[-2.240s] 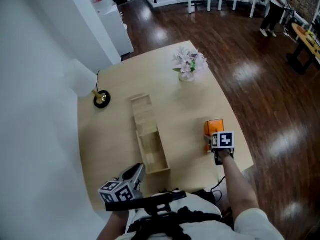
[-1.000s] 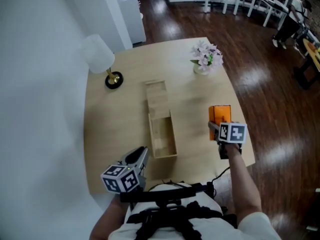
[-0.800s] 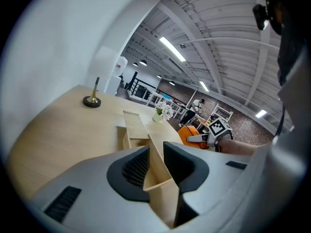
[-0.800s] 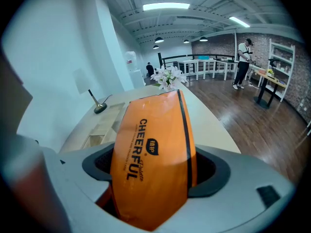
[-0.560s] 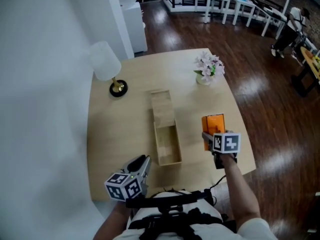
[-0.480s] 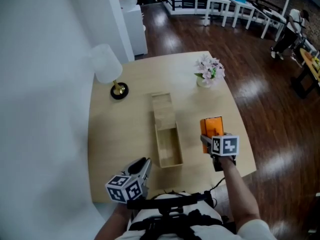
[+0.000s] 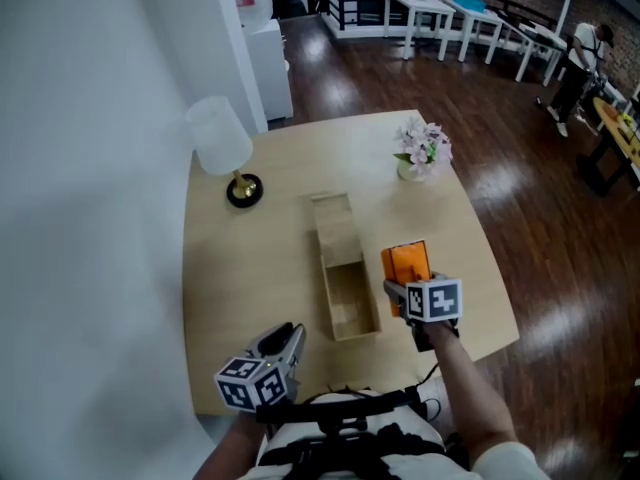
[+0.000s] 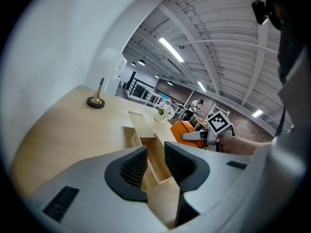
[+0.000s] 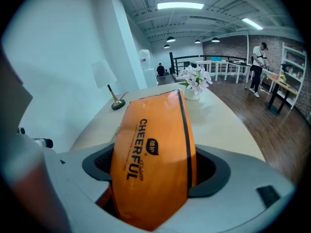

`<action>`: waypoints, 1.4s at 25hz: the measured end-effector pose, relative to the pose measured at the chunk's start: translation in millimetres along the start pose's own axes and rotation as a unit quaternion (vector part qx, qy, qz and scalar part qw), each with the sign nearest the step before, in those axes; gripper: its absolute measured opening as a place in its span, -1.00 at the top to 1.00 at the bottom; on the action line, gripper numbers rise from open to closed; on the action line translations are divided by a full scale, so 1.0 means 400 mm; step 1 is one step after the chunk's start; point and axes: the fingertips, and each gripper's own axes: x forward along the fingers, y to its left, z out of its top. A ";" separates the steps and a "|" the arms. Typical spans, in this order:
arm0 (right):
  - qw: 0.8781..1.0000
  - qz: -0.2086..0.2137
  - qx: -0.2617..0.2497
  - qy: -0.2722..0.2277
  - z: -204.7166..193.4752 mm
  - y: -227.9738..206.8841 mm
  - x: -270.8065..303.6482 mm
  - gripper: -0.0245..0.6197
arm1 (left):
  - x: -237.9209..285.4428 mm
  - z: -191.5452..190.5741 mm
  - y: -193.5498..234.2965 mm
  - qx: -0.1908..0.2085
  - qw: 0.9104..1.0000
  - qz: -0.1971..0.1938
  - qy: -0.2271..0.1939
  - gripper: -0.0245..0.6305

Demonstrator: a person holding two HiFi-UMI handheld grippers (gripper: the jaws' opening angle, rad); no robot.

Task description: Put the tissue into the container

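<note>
At the far left of the pale, smooth wooden table (image 7: 260, 268) stands a table lamp (image 7: 222, 146) with a white, tapering shade, a thin brass stem and a round black base. At the near edge, the left gripper (image 7: 287, 339) hovers with its ribbed dark pads (image 8: 131, 171) set a narrow gap apart and nothing between them; through the gap shows the near end of the box. That box is the wooden container (image 7: 350, 303), long, narrow and straight-walled, made of light unfinished wood, lying in the middle of the table with its long axis running near to far. Its flat lid (image 7: 332, 216) is slid toward the far end, so the near part is open. Just right of the open part, outside the box, is the tissue pack (image 7: 406, 264), a soft, glossy orange plastic pack with rounded edges, a dark stripe and dark lettering along it. Its long axis also runs near to far, and its free end points away from the person. The right gripper (image 7: 398, 290) is clamped on the pack's near end, one pad on each broad side. Whether the pack touches the table is unclear. Far right, pink and white flowers (image 7: 423, 146) stand in a small vase (image 7: 408, 171).
</note>
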 end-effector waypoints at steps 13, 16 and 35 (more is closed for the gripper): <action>1.000 0.006 -0.006 0.011 -0.021 0.146 0.032 -0.43 | -0.025 -0.004 0.065 -0.007 0.999 -0.030 0.009 0.63; 1.000 0.011 -0.010 0.019 -0.031 0.180 0.055 -0.43 | -0.028 -0.008 0.078 -0.010 0.999 -0.035 0.012 0.63; 0.998 0.012 -0.017 0.054 -0.069 0.279 0.179 -0.43 | -0.020 -0.008 0.154 -0.036 0.998 -0.041 0.033 0.63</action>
